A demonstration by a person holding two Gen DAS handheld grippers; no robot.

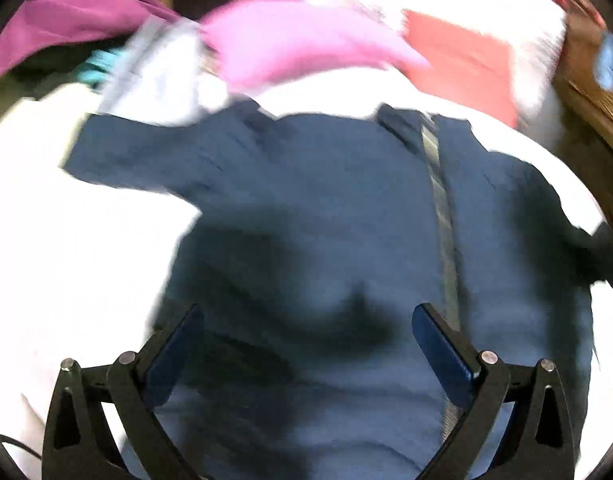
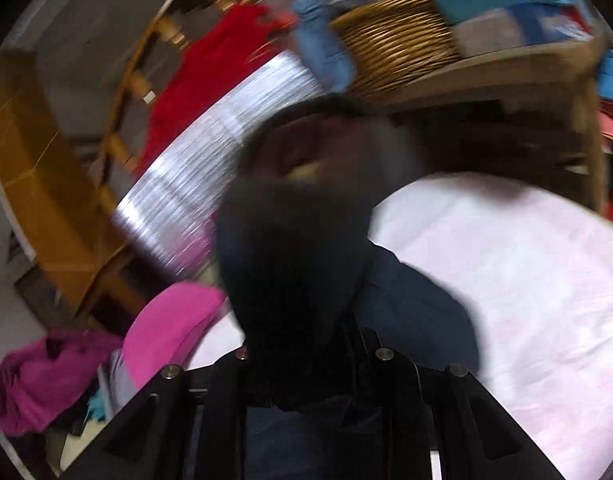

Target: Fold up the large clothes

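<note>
A large dark blue jacket [image 1: 326,208] with a grey front zipper lies spread on a white sheet [image 1: 66,240], one sleeve stretched to the left. My left gripper [image 1: 306,316] is open and hovers over the jacket's lower body. My right gripper [image 2: 310,356] is shut on a fold of the dark blue jacket [image 2: 298,248], lifted and bunched right before the camera, hiding the fingertips. The view is motion-blurred.
Pink [image 1: 298,40], magenta [image 1: 66,12] and red [image 1: 462,52] clothes lie at the far side of the sheet. In the right wrist view a wicker basket [image 2: 398,44], a wooden shelf [image 2: 486,68], a wooden chair [image 2: 138,80] and a red cloth [image 2: 202,76] stand behind.
</note>
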